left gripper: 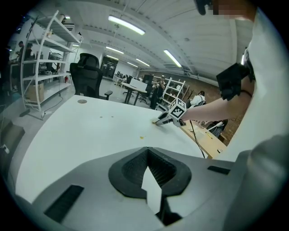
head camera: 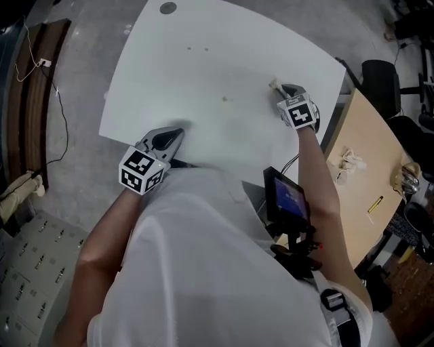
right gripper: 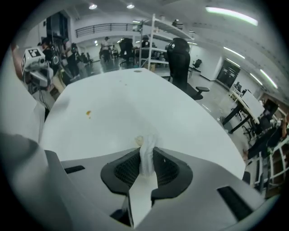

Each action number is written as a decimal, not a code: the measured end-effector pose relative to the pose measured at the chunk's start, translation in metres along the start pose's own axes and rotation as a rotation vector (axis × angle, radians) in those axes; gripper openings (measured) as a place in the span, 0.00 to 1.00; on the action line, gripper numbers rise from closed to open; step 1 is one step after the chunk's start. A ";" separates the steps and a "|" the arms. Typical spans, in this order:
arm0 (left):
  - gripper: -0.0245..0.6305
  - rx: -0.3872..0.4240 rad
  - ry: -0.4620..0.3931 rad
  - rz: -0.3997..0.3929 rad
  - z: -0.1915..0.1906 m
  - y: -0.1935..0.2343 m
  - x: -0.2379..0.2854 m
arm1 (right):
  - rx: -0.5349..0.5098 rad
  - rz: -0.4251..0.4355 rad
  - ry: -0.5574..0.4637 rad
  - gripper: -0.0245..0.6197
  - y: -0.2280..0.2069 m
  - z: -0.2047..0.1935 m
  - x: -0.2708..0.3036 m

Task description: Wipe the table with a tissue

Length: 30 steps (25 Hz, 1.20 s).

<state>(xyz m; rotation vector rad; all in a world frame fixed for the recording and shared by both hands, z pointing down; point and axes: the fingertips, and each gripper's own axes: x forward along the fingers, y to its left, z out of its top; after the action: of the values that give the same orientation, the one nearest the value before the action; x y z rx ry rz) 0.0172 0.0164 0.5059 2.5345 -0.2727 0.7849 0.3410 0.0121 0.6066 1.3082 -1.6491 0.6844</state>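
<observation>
The white table (head camera: 203, 74) carries a small yellowish stain (head camera: 224, 99) near its middle, also visible as a stain (left gripper: 142, 137) in the left gripper view and a stain (right gripper: 88, 113) in the right gripper view. My right gripper (head camera: 280, 88) points steeply down at the table's right side, shut on a crumpled white tissue (right gripper: 147, 145) that sticks out past its tips; the tissue (head camera: 274, 85) touches the tabletop. My left gripper (head camera: 175, 134) rests at the table's near edge with its jaws together and nothing between them. The right gripper (left gripper: 159, 122) lies to the right of the stain.
A wooden side table (head camera: 359, 183) at the right holds crumpled tissues (head camera: 349, 160) and a yellow pen (head camera: 375, 204). A black chair (head camera: 380, 81) stands behind it. A round grommet (head camera: 167, 8) sits at the white table's far edge. Grey drawers (head camera: 27, 271) are at bottom left.
</observation>
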 end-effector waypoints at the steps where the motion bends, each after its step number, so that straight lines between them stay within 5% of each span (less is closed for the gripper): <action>1: 0.04 -0.005 0.000 0.006 -0.001 0.002 -0.002 | -0.035 -0.007 0.024 0.14 -0.001 0.000 0.002; 15: 0.04 -0.005 -0.011 0.006 0.003 0.003 -0.003 | -0.308 0.065 0.118 0.14 0.045 0.012 0.008; 22: 0.04 0.020 -0.009 -0.014 0.009 0.001 -0.002 | -0.356 0.243 0.084 0.14 0.093 0.005 -0.001; 25: 0.04 0.034 -0.010 -0.020 0.014 -0.002 0.000 | -0.282 0.381 0.000 0.14 0.116 0.008 -0.013; 30: 0.04 0.053 -0.014 -0.016 0.017 -0.006 -0.001 | 0.109 0.328 -0.259 0.14 0.087 0.032 -0.036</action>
<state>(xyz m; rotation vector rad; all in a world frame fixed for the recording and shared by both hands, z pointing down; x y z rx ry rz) 0.0267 0.0127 0.4909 2.5892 -0.2385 0.7784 0.2498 0.0271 0.5692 1.2548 -2.0913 0.8345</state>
